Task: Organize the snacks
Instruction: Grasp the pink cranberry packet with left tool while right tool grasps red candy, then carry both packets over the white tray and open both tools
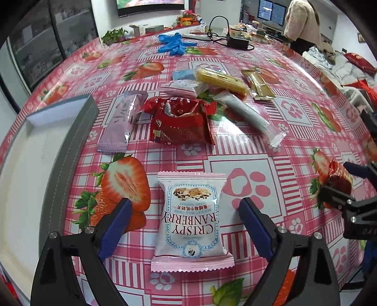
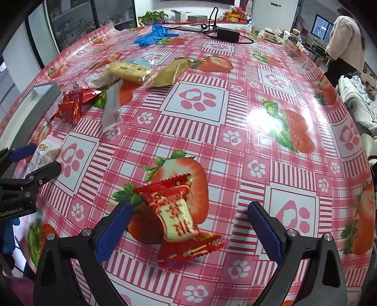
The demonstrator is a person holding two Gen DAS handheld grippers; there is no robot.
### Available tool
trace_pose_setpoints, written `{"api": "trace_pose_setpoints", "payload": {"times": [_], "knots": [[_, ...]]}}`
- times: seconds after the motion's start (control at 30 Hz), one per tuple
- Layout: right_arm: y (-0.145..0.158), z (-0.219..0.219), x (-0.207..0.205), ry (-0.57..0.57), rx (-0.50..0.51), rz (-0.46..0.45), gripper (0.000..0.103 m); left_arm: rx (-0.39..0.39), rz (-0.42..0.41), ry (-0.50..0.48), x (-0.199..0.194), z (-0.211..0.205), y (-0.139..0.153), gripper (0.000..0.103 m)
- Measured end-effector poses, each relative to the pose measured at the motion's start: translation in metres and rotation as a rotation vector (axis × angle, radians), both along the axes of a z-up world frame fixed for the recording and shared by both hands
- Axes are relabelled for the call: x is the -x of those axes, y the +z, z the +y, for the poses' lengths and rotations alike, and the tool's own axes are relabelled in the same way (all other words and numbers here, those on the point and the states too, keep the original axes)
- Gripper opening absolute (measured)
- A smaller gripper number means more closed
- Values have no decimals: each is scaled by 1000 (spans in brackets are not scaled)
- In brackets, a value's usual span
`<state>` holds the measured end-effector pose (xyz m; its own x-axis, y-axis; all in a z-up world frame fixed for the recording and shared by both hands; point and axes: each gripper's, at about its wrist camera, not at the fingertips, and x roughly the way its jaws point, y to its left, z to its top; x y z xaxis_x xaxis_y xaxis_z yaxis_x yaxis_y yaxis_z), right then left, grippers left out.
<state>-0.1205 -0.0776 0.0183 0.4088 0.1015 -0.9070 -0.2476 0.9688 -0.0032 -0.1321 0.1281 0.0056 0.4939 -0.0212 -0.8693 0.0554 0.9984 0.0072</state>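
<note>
A pink-and-white cranberry nougat packet (image 1: pixel 190 223) lies flat on the strawberry tablecloth between the blue pads of my left gripper (image 1: pixel 186 203), which is open and not touching it. A red snack packet (image 2: pixel 176 221) lies crumpled between the fingers of my right gripper (image 2: pixel 189 207), also open. Further back lies a pile of snacks: a red packet (image 1: pixel 181 122), a purple one (image 1: pixel 120 124), a yellow bar (image 1: pixel 221 81), a gold bar (image 1: pixel 259 86) and a long grey stick (image 1: pixel 249 115). A grey tray (image 1: pixel 70 141) with a white inside stands at the left.
Blue gloves (image 1: pixel 174 43) and a black power adapter (image 1: pixel 238 42) with its cable lie at the table's far end. A person in a light fleece jacket (image 1: pixel 301 21) stands beyond the far right corner. The table edge runs close on the right.
</note>
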Motion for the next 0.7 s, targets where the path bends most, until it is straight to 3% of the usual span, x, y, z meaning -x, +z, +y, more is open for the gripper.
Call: {"api": "trace_pose_setpoints", "payload": {"times": [0.07,0.13,0.17,0.2,0.23,0.27,0.33,0.47,0.7], "knots": [[-1,0,0,-6,-1,0,98,-8,0,-7,0,-3,1,91],[0,0,0,-21,-2,4,92,8,2,-32,2,-7,4,70],[3,0,1,-28,-4,-3,75,9,-4,-60,4,-11,7,60],[7,-1,2,-29,-9,-10,61,6,-7,-84,5,-15,8,41],[10,-1,3,-34,-15,-7,35,10,-1,-99,6,-17,10,42],[11,-3,3,-45,-34,8,28,24,7,-109,8,-18,11,41],[13,-8,4,-68,-92,31,27,75,-7,-119,15,-15,19,41],[21,-16,12,-92,-195,60,27,83,-64,-131,25,-11,42,41],[45,-5,16,-76,-192,12,27,102,-148,-70,36,26,81,41]]}}
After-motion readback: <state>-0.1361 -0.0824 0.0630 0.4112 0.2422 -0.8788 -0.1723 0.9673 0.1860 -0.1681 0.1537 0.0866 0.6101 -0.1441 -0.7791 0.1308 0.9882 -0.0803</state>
